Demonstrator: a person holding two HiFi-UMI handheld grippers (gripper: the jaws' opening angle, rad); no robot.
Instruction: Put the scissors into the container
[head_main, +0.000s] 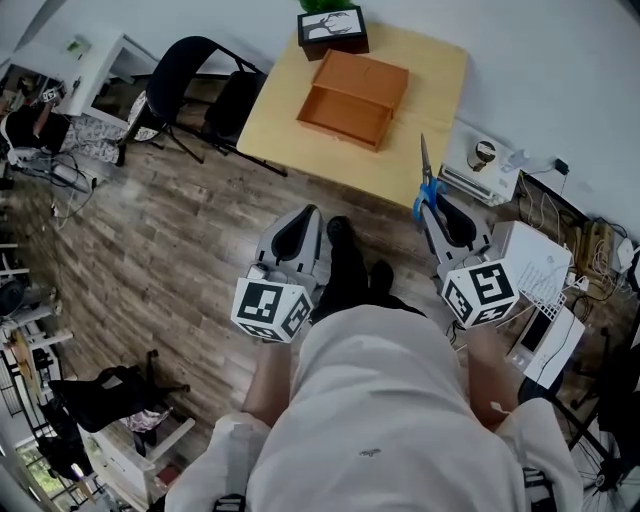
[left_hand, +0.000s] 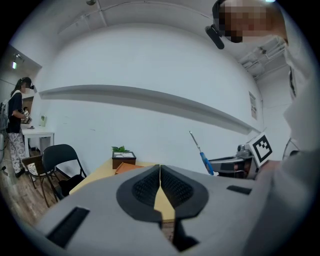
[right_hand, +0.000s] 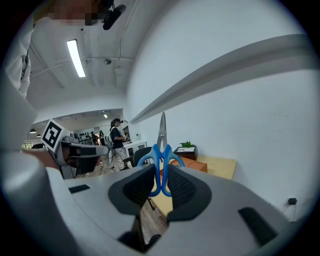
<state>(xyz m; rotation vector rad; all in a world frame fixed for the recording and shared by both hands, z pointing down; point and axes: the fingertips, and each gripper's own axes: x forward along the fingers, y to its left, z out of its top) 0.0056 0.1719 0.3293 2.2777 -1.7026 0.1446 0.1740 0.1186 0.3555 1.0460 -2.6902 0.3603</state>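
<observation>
Right hand-held gripper (right_hand: 161, 175) grips scissors (right_hand: 162, 149); orange container (head_main: 352, 100) open on table (head_main: 432, 88).

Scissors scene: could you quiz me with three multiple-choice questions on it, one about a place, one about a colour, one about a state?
1. Where does the orange container sit?
A. On the wooden table
B. On a shelf
C. On a trolley

2. What colour are the handles of the scissors?
A. Red
B. Blue
C. Green

3. How do the jaws of the left gripper stand?
A. Shut, nothing between them
B. Closed on the scissors
C. Wide apart

Answers:
1 A, the head view shows it on the tabletop.
2 B, blue loops sit clamped in the right gripper.
3 A, the left gripper view shows its pads meeting, empty.
</observation>
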